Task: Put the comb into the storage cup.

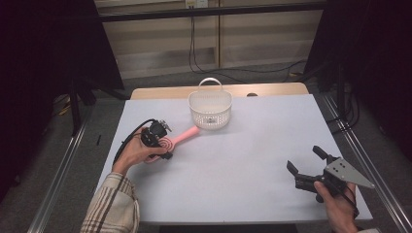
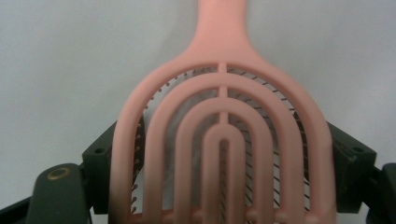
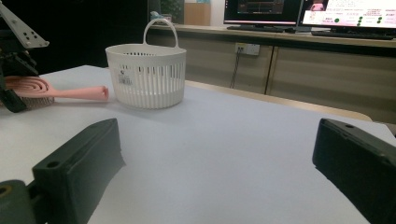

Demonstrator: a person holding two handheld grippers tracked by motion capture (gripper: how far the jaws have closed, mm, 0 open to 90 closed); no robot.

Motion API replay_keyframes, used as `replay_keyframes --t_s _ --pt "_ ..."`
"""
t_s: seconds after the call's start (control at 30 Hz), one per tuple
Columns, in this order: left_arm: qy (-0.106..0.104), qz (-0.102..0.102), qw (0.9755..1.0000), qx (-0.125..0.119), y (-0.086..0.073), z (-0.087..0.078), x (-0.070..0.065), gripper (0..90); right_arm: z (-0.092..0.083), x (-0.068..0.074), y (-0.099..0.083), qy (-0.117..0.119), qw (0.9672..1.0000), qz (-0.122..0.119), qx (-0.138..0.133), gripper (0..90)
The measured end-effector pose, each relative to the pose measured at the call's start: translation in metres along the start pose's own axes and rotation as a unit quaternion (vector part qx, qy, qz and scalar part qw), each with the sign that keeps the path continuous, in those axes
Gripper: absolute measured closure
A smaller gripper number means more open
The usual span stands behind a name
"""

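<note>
A pink hairbrush [image 1: 183, 136] with a looped, arched head lies on the white table [image 1: 243, 160], its handle pointing at the white basket [image 1: 210, 110]. My left gripper [image 1: 163, 143] reaches down over the brush's head. In the left gripper view the black jaws press on both sides of the pink hairbrush [image 2: 224, 42], so the left gripper [image 2: 224, 154] is shut on it. My right gripper [image 1: 304, 158] rests low at the near right of the table, open with nothing between its jaws. The right gripper view has the right gripper [image 3: 219, 154] facing the white basket [image 3: 144, 77] and the pink hairbrush [image 3: 70, 92].
The slotted basket has an upright handle and stands at the table's far middle. A strip of bare wood [image 1: 272, 90] runs behind the white cover. Metal rails [image 1: 60, 165] flank the table. Monitors [image 3: 327, 14] stand on a far counter.
</note>
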State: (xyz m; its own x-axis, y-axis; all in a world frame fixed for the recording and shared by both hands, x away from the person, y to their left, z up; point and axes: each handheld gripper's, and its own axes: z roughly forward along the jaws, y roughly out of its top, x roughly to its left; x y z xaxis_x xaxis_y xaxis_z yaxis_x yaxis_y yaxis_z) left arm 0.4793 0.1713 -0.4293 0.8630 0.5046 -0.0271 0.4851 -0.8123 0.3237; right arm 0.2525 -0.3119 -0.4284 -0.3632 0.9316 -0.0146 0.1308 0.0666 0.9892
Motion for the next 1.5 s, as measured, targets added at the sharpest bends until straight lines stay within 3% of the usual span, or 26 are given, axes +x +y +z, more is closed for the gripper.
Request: replay_keyframes --t_s 0.27,0.4,0.57,0.8,0.83,0.87,1.07,1.1,1.2,1.4,1.47,1.5 --pt "0.004 0.009 0.9999 0.006 0.000 -0.002 0.000 19.9 0.000 0.000 0.000 0.001 1.0000 -0.002 0.001 0.8" --pt "-0.009 0.011 0.9998 0.010 -0.001 -0.003 -0.001 19.9 0.000 0.000 0.000 0.001 1.0000 -0.001 0.001 0.9" --pt "-0.009 0.006 0.9999 0.005 -0.004 -0.004 0.000 20.0 0.001 0.000 0.000 0.000 1.0000 -0.002 0.001 0.8" --pt "-0.001 0.001 0.9999 -0.010 -0.005 -0.010 -0.001 20.0 0.001 0.000 0.000 0.001 1.0000 -0.002 0.001 0.8" --pt "-0.004 -0.010 0.9998 -0.016 -0.005 -0.010 -0.002 20.0 0.001 0.000 0.000 0.001 1.0000 -0.001 0.001 0.8" --pt "-0.002 0.000 0.9999 -0.011 -0.005 -0.012 -0.001 20.0 0.001 0.000 0.000 0.001 1.0000 -0.002 0.000 0.8" --pt "0.001 0.000 0.9997 -0.024 -0.006 -0.017 -0.002 20.0 0.001 0.000 0.000 0.000 1.0000 -0.002 0.001 0.8" --pt "0.000 -0.009 0.9995 -0.030 -0.006 -0.016 -0.004 20.0 0.001 0.000 0.000 0.000 1.0000 -0.001 0.001 0.8" --pt "0.000 0.001 0.9997 -0.025 -0.006 -0.019 -0.004 20.1 0.001 0.000 0.000 -0.001 1.0000 -0.003 0.001 0.8" --pt "0.017 0.009 0.9992 -0.036 -0.007 -0.025 -0.006 20.1 0.001 0.000 0.000 -0.001 1.0000 -0.003 0.001 0.8" --pt "0.014 -0.007 0.9985 -0.053 -0.008 -0.027 -0.008 20.1 0.001 0.000 0.000 0.000 1.0000 -0.003 0.001 0.8" --pt "0.015 -0.004 0.9984 -0.054 -0.008 -0.029 -0.007 20.1 0.001 0.000 0.000 -0.001 1.0000 -0.003 0.000 0.8"
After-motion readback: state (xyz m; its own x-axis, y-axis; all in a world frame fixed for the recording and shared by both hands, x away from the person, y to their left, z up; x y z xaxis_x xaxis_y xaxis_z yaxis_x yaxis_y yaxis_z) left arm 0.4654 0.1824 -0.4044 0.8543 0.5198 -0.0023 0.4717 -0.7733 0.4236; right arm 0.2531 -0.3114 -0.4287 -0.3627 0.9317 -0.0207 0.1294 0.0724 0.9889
